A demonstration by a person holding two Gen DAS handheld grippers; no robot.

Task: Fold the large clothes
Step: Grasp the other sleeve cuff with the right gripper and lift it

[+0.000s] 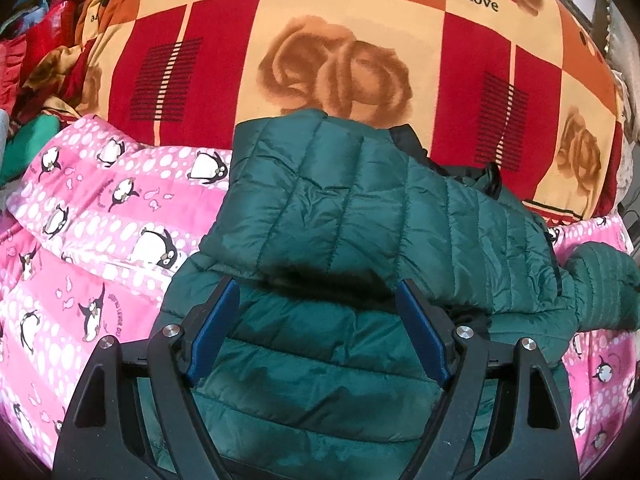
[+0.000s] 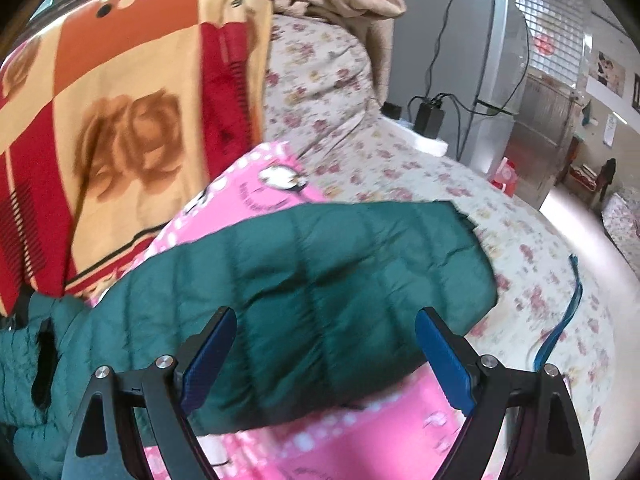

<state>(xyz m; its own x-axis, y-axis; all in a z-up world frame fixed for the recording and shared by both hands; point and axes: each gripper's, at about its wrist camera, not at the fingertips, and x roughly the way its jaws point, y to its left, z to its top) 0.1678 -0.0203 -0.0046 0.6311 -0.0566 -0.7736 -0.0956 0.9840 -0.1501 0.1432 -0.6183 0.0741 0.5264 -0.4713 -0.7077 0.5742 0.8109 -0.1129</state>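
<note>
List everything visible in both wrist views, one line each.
puffer jacket: 1, dark green, on the pink quilt
pink quilt: 1, pink with penguins, under the jacket
blanket: 1, red, orange and cream with roses, behind the jacket
floral sheet: 1, cream with red flowers, right of the quilt
strap: 1, blue, on the floral sheet
fridge: 1, grey, behind the bed
left tool: 1, black with blue pads, open over the jacket
right tool: 1, same, open over the jacket

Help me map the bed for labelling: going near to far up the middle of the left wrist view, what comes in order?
Left claw → green jacket → rose blanket.
</note>
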